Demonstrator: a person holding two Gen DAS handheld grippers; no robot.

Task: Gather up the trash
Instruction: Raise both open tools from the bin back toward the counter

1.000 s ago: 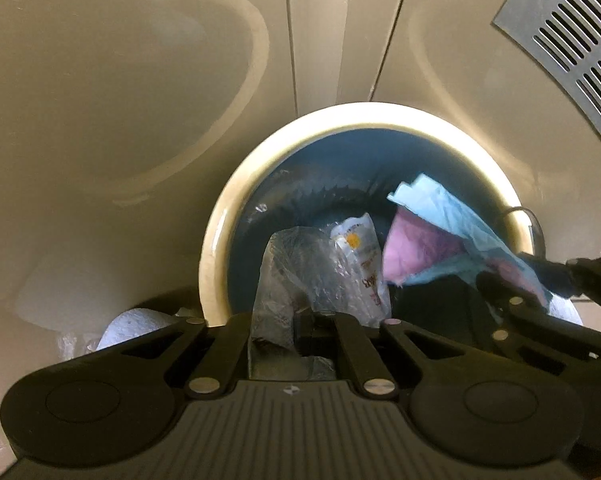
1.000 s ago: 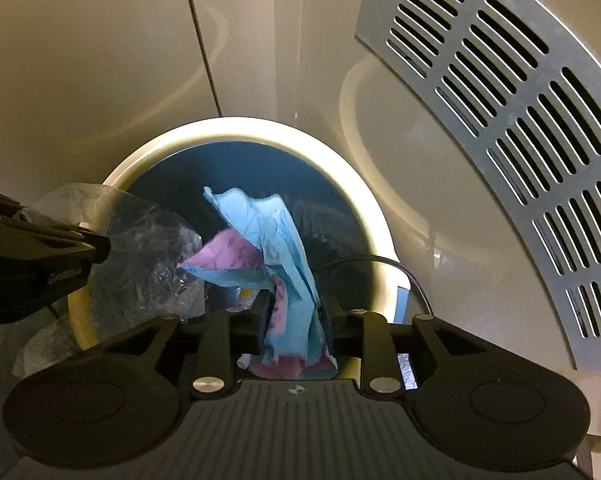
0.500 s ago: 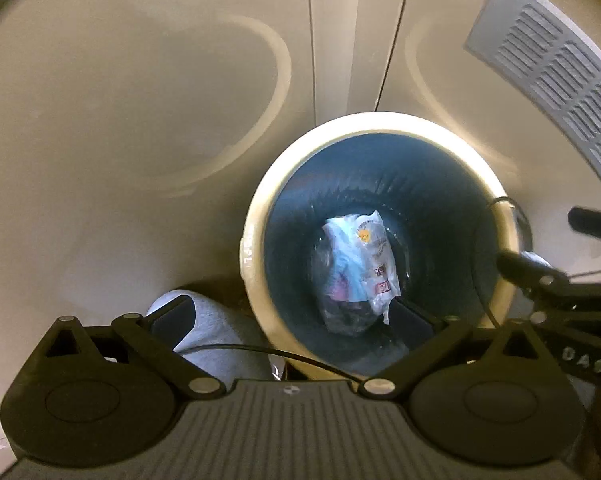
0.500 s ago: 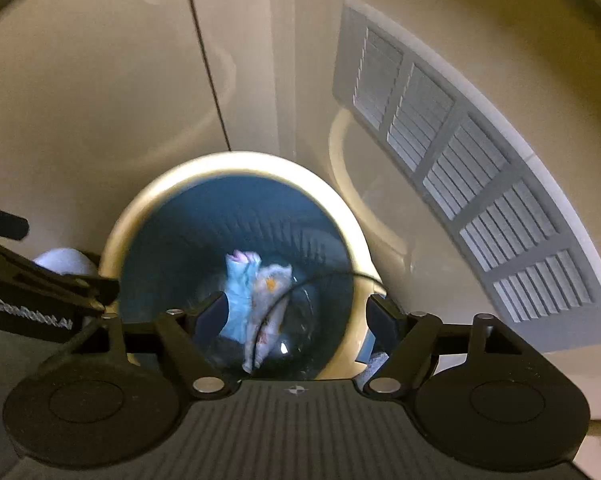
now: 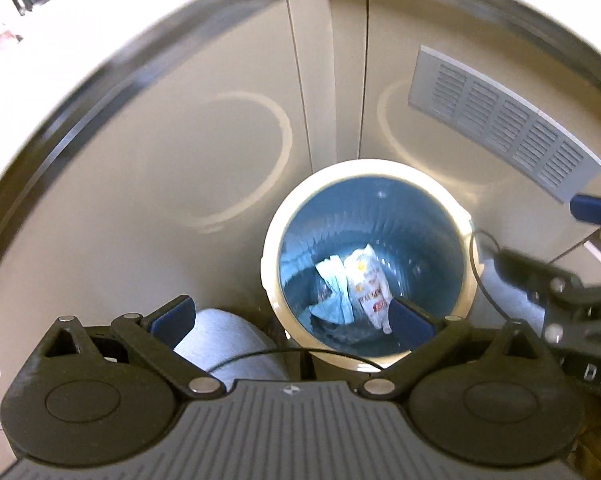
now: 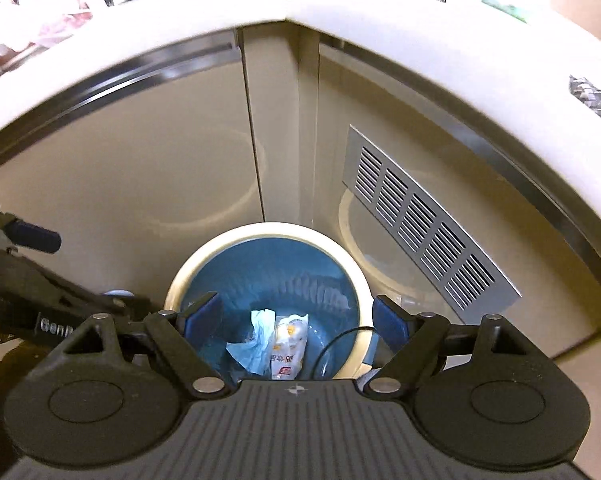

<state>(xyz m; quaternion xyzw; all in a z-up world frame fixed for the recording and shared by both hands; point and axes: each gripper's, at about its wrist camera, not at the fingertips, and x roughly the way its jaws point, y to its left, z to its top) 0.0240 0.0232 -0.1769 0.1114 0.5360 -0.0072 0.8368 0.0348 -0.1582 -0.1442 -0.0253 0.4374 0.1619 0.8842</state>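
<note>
In the cabinet corner: both pieces of trash now lie in the bin, and both grippers hang empty above it.

The beige cabinet fronts (image 6: 152, 184) and their grey vent grille (image 6: 424, 216) frame a cream-rimmed trash bin (image 5: 364, 168) with a blue liner. A second ago each gripper pinched a piece over the opening; now the blue paper wad (image 5: 334, 288) and the printed plastic wrapper (image 5: 366, 280) rest side by side, touching, at the bin's bottom. The left gripper (image 5: 292, 318) has its jaws spread wide with nothing between them; the right gripper (image 6: 296, 318) has just been opening and is likewise empty. Judging by this, the drop is done and both hands are free for more trash.
</note>
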